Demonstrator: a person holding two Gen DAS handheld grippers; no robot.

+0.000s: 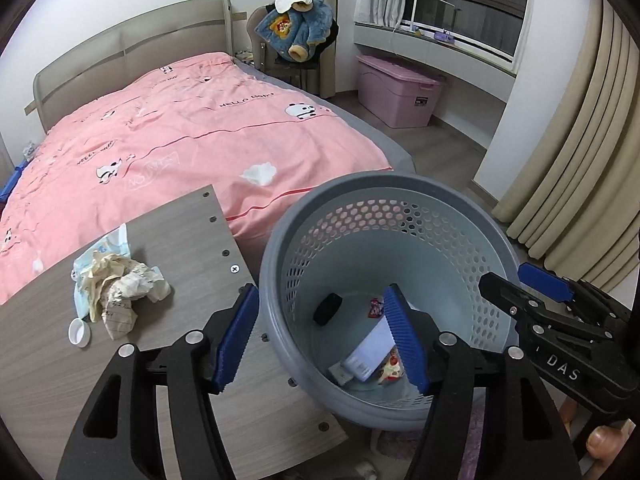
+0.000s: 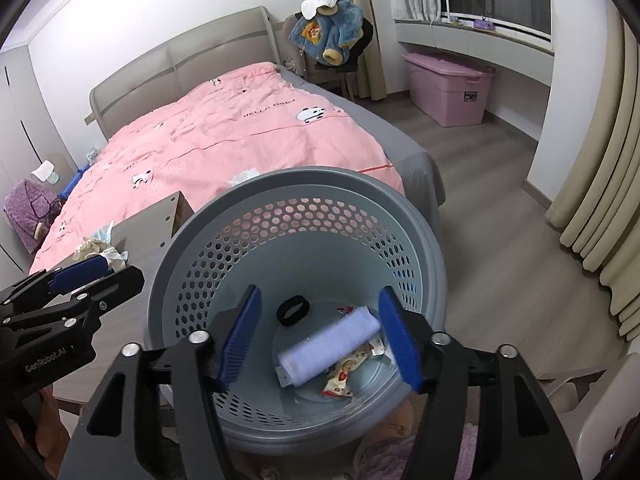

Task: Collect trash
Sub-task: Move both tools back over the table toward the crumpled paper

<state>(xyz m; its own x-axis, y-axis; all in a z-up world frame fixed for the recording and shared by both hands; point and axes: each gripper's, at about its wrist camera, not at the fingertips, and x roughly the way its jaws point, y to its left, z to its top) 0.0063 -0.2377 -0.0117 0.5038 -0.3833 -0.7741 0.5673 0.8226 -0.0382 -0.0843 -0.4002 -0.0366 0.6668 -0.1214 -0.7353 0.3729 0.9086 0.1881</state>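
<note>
A grey perforated basket stands beside a wood-grain table. Inside lie a black ring, a white packet, blurred in the right wrist view, and a red-and-yellow snack wrapper. My left gripper is open and straddles the basket's near-left wall without pressing it. My right gripper is open above the basket's mouth, with the packet below its jaws. On the table, crumpled paper and a tissue pack sit beside a white cap.
A bed with a pink quilt fills the space behind the table, a white tissue wad on it. A pink storage box, a chair with a blue jacket and beige curtains stand beyond.
</note>
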